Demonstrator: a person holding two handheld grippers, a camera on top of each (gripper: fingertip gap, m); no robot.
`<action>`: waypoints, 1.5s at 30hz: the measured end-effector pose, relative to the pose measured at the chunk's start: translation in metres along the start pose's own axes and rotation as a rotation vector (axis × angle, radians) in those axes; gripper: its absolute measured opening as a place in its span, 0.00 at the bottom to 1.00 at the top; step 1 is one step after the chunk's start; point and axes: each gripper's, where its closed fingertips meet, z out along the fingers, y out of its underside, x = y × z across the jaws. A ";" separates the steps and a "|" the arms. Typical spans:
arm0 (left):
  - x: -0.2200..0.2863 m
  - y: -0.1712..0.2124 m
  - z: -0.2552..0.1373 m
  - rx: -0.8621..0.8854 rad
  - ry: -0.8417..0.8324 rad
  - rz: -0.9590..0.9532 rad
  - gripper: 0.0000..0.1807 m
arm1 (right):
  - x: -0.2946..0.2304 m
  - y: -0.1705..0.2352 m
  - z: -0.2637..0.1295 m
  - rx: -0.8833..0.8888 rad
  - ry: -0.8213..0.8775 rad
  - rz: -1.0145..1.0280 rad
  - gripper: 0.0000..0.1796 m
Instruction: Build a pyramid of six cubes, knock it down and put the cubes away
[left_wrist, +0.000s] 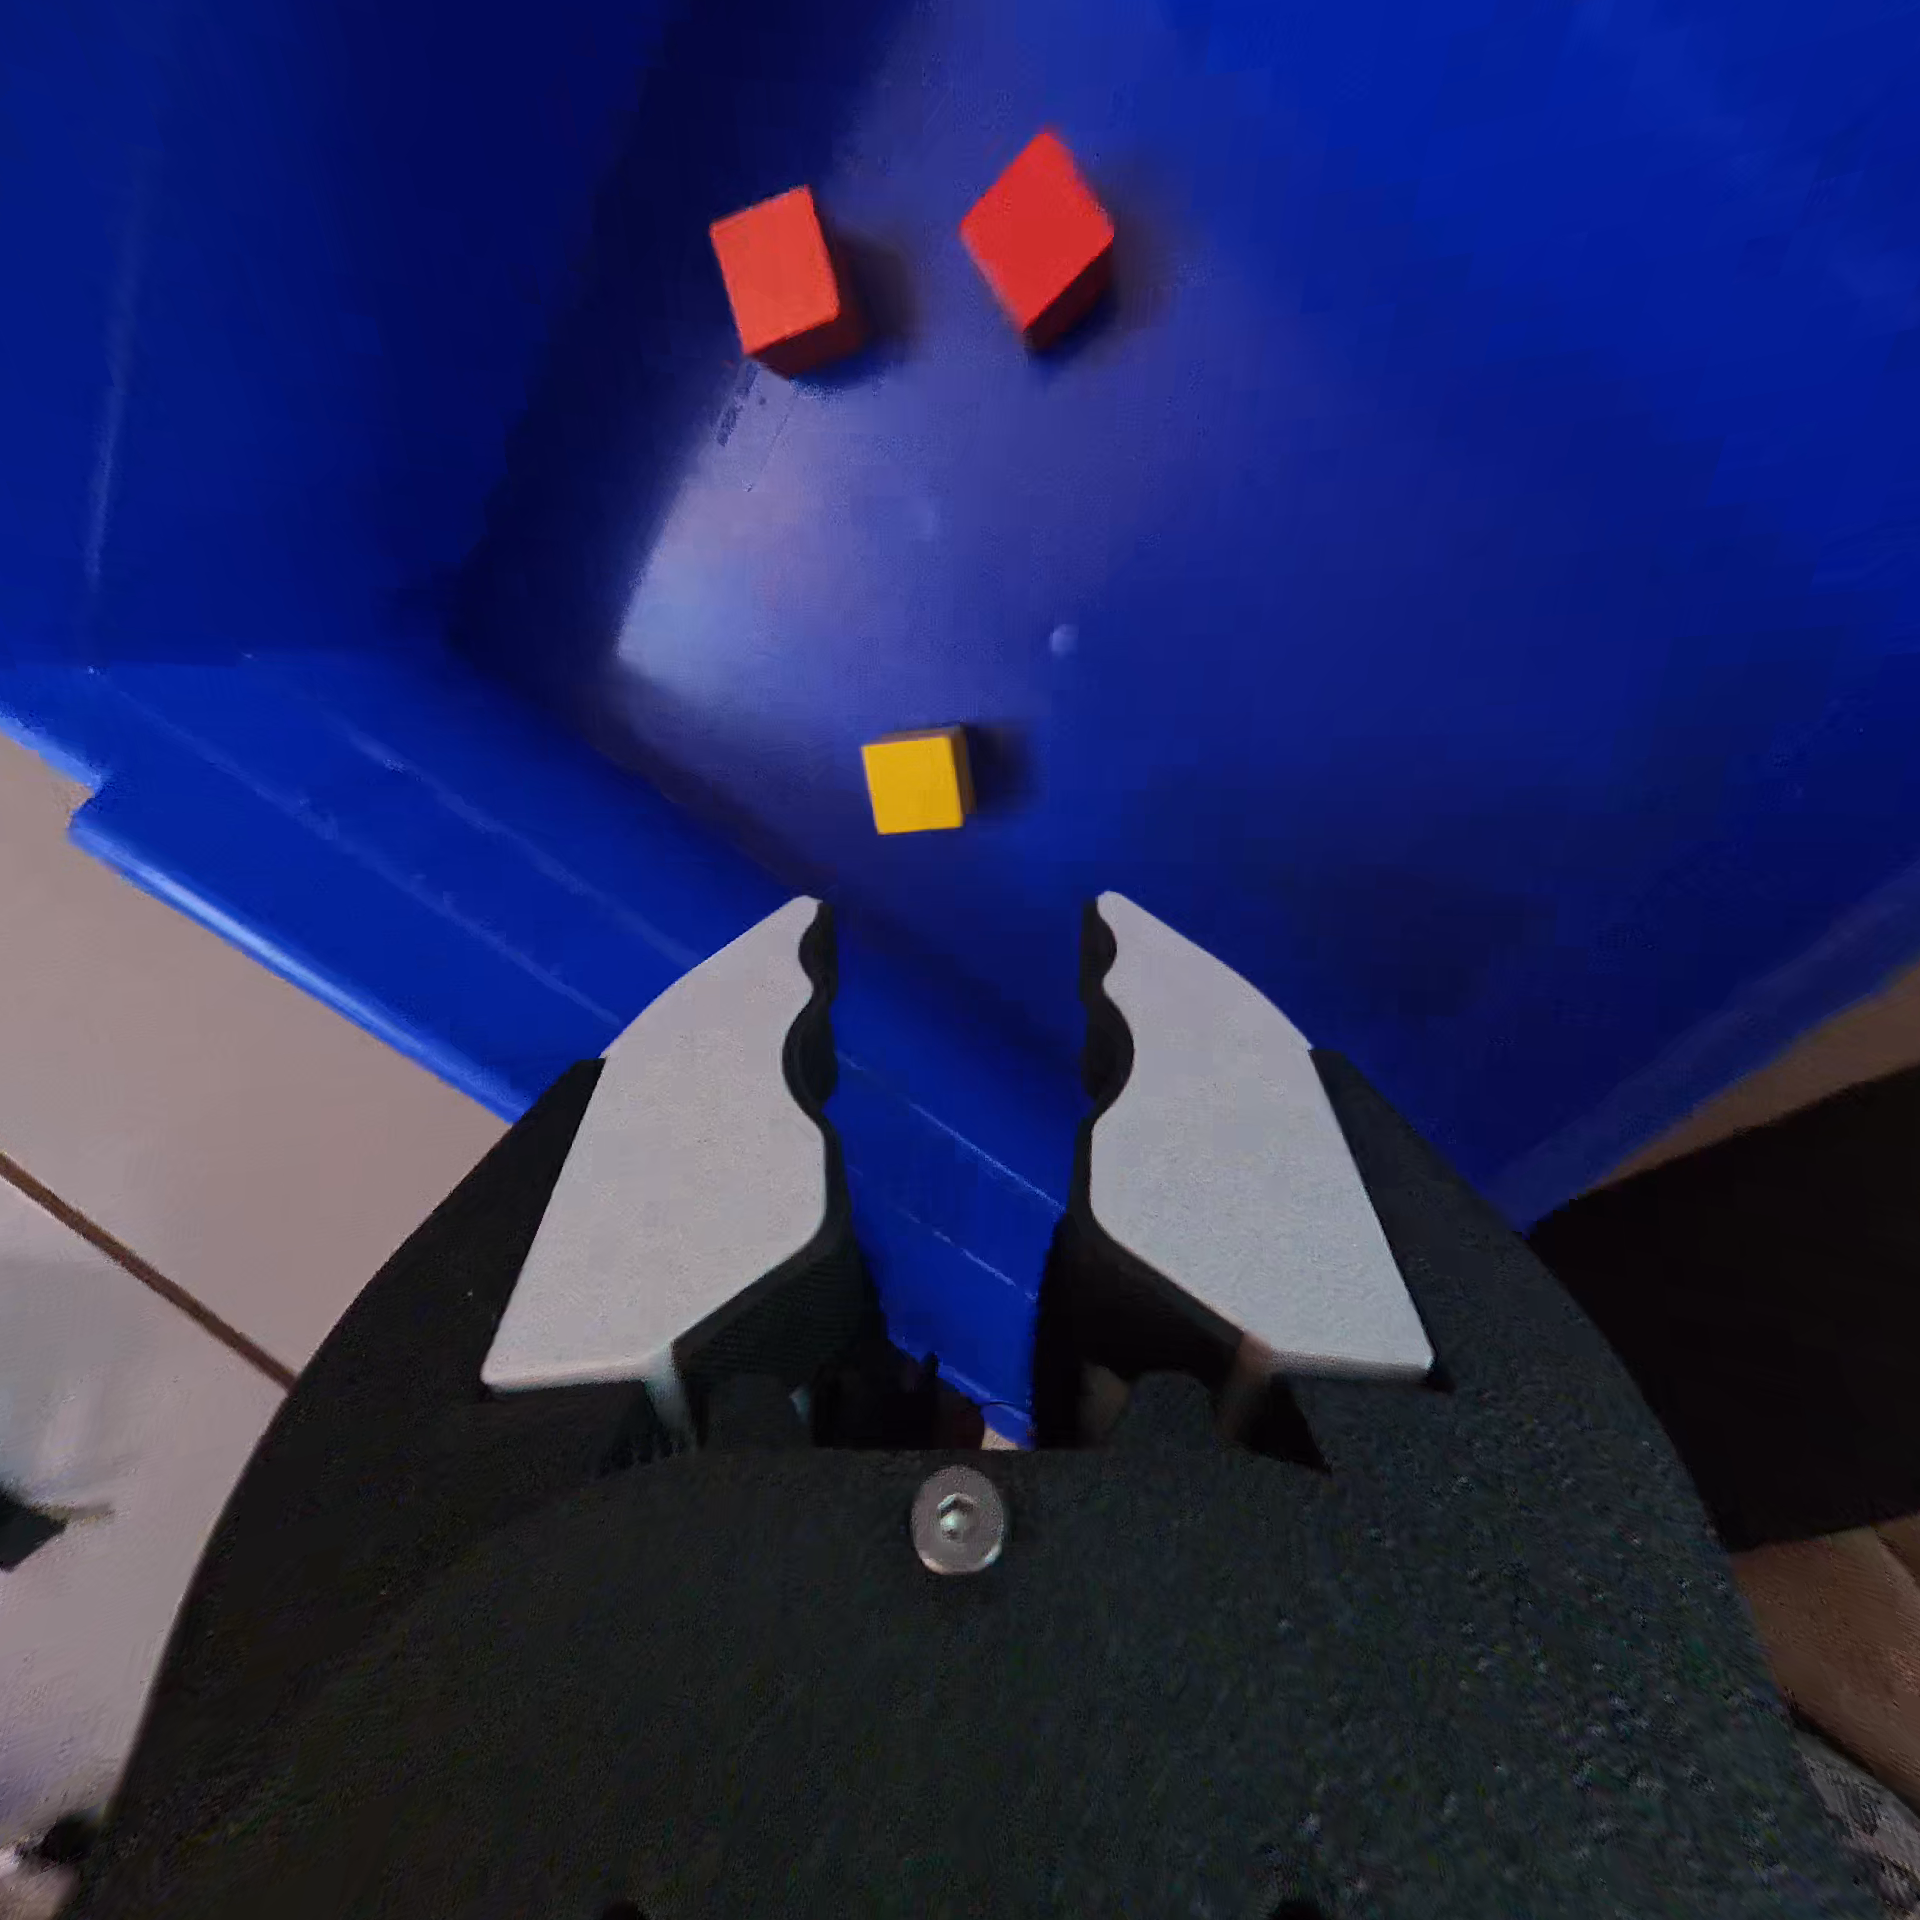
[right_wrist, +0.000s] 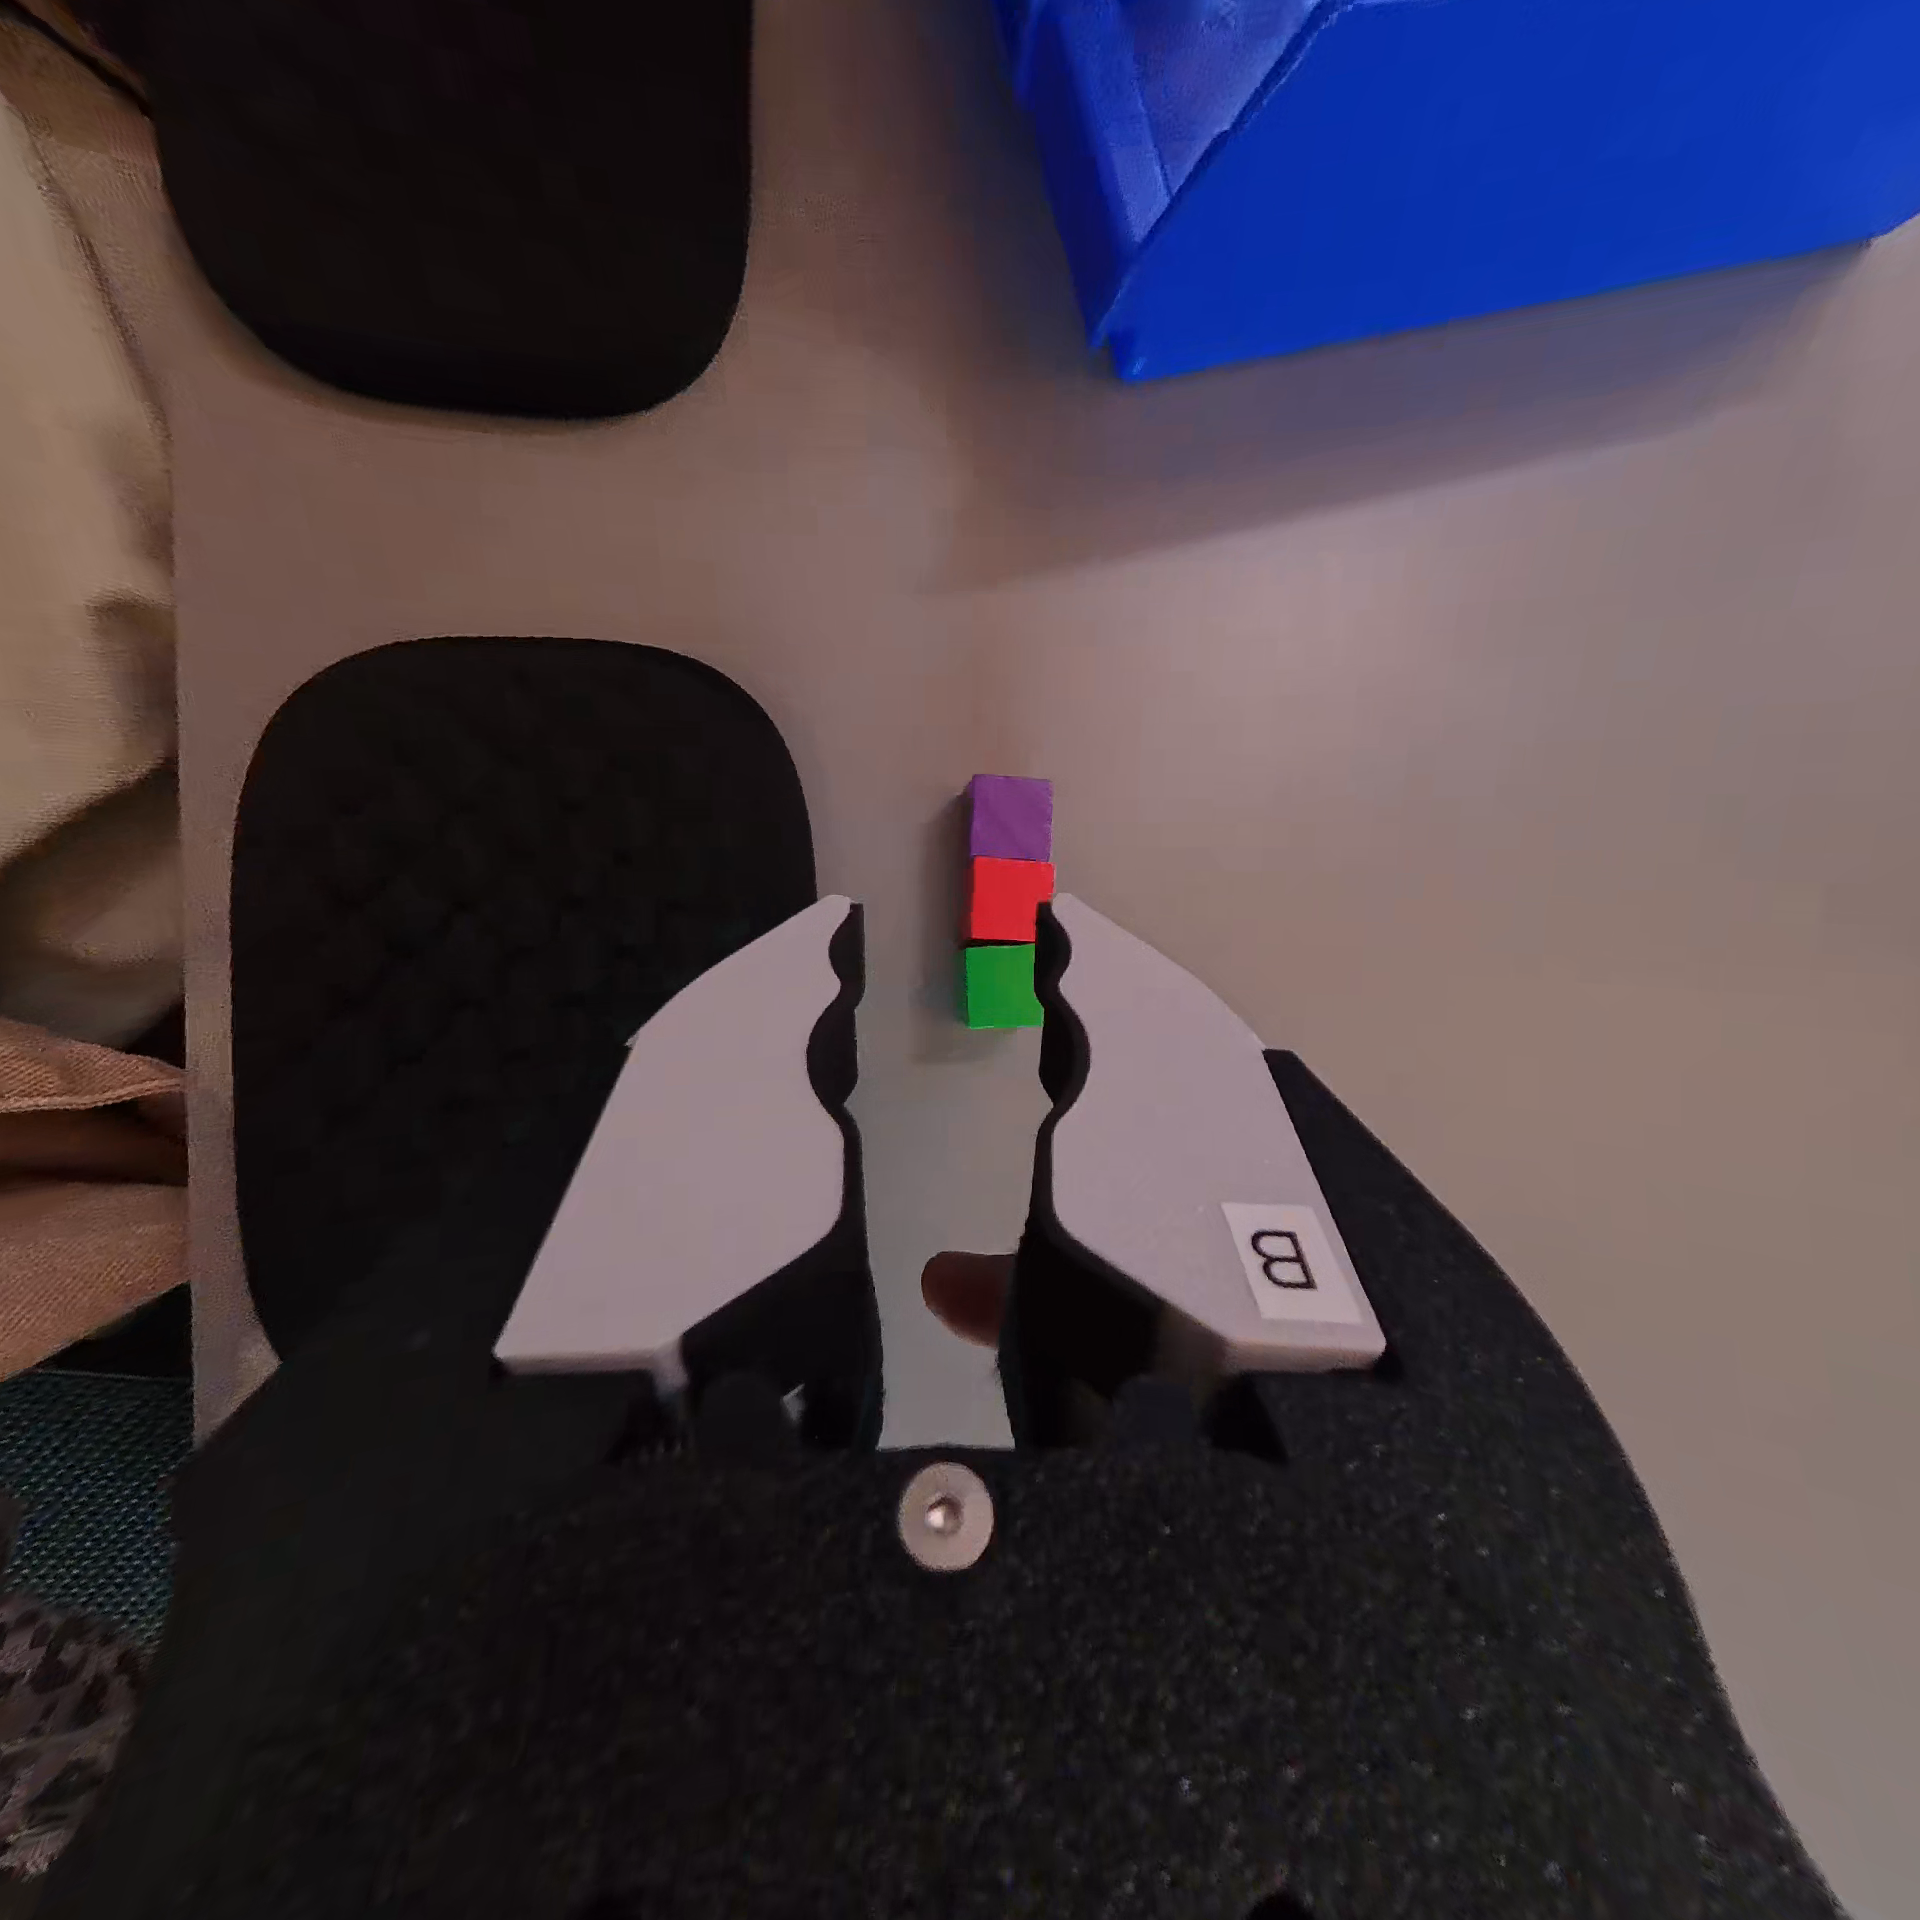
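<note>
In the left wrist view my left gripper (left_wrist: 956, 909) is open and empty above the blue bin (left_wrist: 364, 831). On the bin's floor lie a yellow cube (left_wrist: 916, 781), an orange-red cube (left_wrist: 785, 276) and a red cube (left_wrist: 1039, 237), all apart from each other. In the right wrist view my right gripper (right_wrist: 951, 914) is open and empty above the table. A row of three touching cubes lies just beyond its tips: purple cube (right_wrist: 1010, 817), red cube (right_wrist: 1006, 900), green cube (right_wrist: 1000, 987). The right finger (right_wrist: 1143, 1091) overlaps the row's edge.
The blue bin (right_wrist: 1507, 208) stands at the upper right of the right wrist view on the light table (right_wrist: 1455, 779). Two black pads (right_wrist: 499, 935) (right_wrist: 457, 187) lie to the left. Beige cloth (right_wrist: 73, 520) sits at the far left edge. My right fingertips sit around 35 centimeters from my left ones.
</note>
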 end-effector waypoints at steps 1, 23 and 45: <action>-0.004 0.000 0.009 -0.049 0.007 -0.003 0.25 | -0.001 0.001 -0.001 0.000 0.008 -0.006 0.17; 0.041 -0.039 0.001 0.299 0.211 0.004 0.12 | 0.012 -0.023 -0.009 0.159 0.162 -0.009 0.15; 0.223 -0.002 -0.175 1.778 -0.193 0.683 0.12 | -0.045 -0.201 -0.034 0.807 -0.660 0.632 0.15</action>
